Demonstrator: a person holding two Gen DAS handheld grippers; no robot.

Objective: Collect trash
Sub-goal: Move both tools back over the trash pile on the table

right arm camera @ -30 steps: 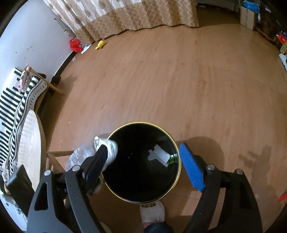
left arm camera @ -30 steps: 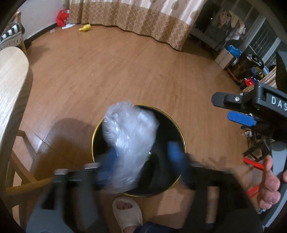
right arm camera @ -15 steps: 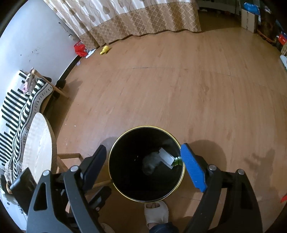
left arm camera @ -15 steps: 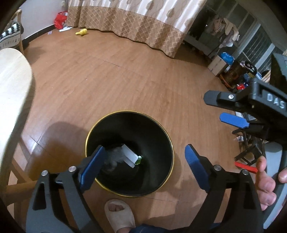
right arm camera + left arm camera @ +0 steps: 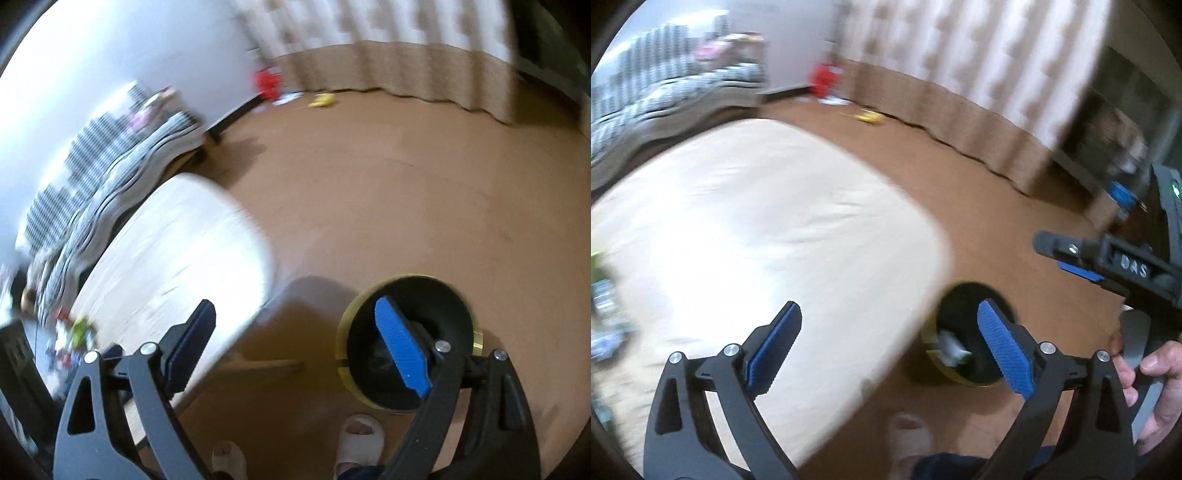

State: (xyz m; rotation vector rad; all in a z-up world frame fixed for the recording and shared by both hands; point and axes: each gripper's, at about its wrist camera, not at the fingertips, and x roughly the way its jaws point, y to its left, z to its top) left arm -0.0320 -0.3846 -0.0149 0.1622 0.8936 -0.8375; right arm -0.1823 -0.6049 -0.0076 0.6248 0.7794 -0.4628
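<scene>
Left wrist view, nearest: my left claw (image 5: 886, 345) with jaws spreading apart, nothing between its blue pads (image 5: 1004, 350). Behind the right-hand pad, lower right of centre, stands the black gold-rimmed bin (image 5: 964, 332) on the floor (image 5: 997, 192); pale trash (image 5: 951, 347) lies inside it, below and beyond the claw, well clear of the pads. The pale desk (image 5: 757, 229) fills the left of the frame. At the right edge my right hand (image 5: 1145, 387) holds the other tool.

Right wrist view: my right claw (image 5: 295, 343), jaws likewise widening and empty, bin at lower right. A striped cushion (image 5: 110, 177) lies left; curtain (image 5: 406, 44) farthest, across the top.
</scene>
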